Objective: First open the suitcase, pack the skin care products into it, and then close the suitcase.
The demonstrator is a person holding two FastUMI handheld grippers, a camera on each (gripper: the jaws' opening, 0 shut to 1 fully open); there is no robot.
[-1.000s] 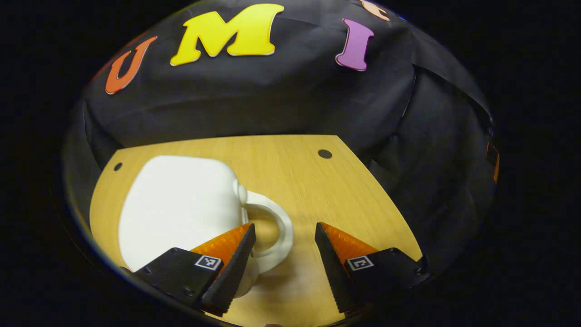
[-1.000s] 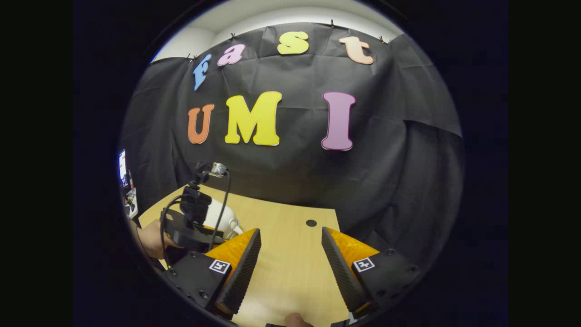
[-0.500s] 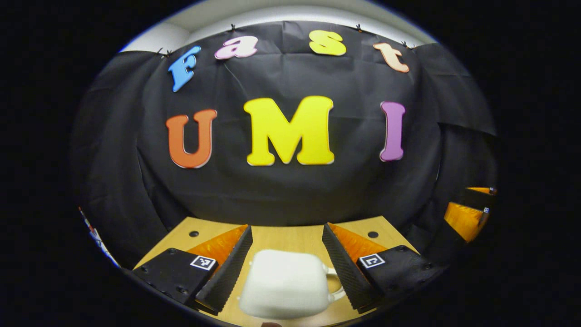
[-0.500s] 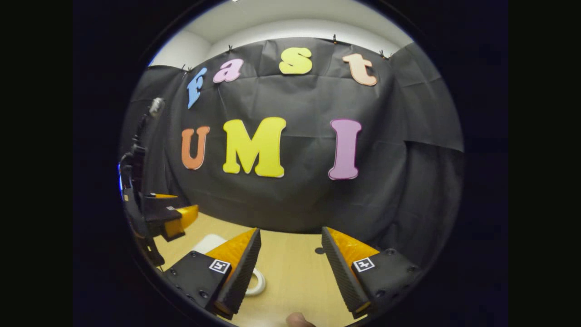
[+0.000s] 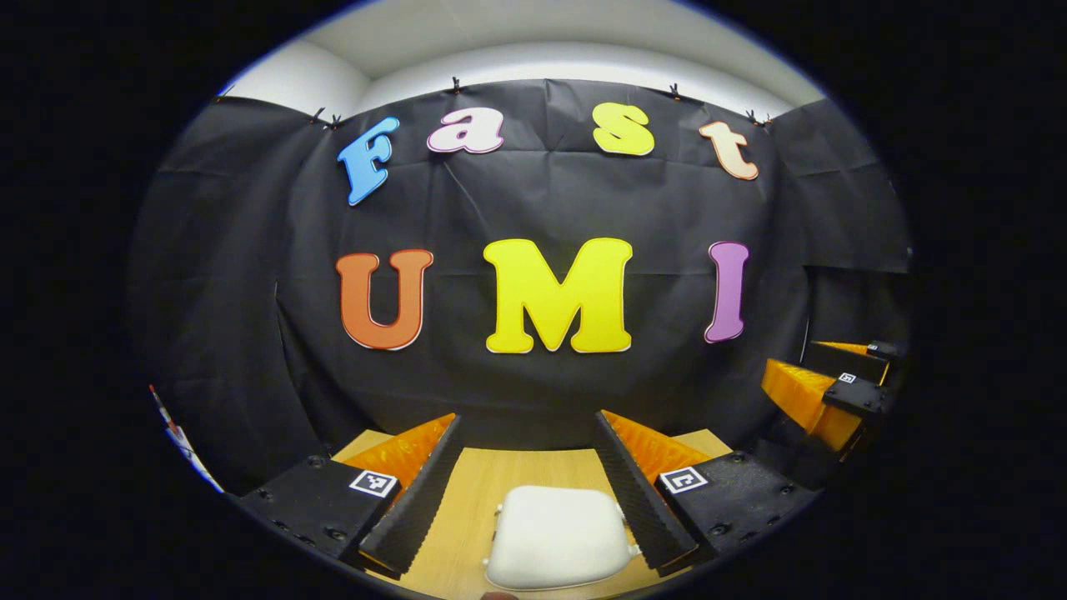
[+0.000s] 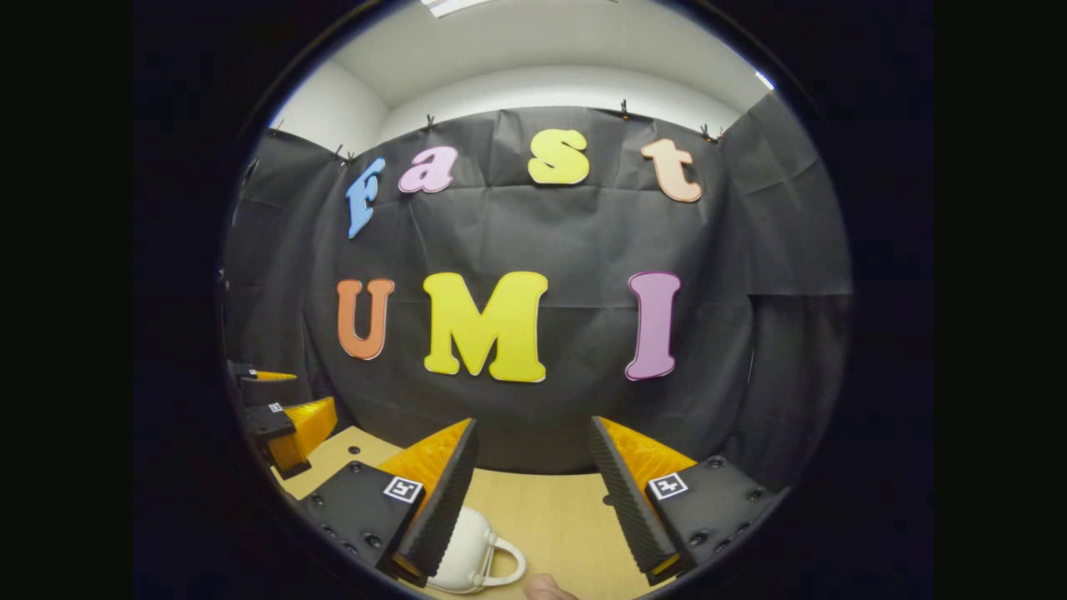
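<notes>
Left hand-held gripper [image 5: 527, 467]: fingers spread wide, nothing between them, held above the counter [image 5: 467, 500]. Below and just ahead of it lies the small white suitcase [image 5: 557, 537], flat on the wood, lid down as far as I can tell. I see no skin care products near it.

Centre: in the right gripper view the suitcase [image 6: 467, 558] shows by its rounded end and looped handle [image 6: 504, 567], low beside my right tool's own left finger.

Right hand-held gripper [image 6: 533, 471]: likewise spread and empty, raised level with the booth wall, well clear of the case.

Judgement: the case looks shut and both tools are off it. I cannot tell whether packing is done or not yet begun; the contents are hidden.
</notes>
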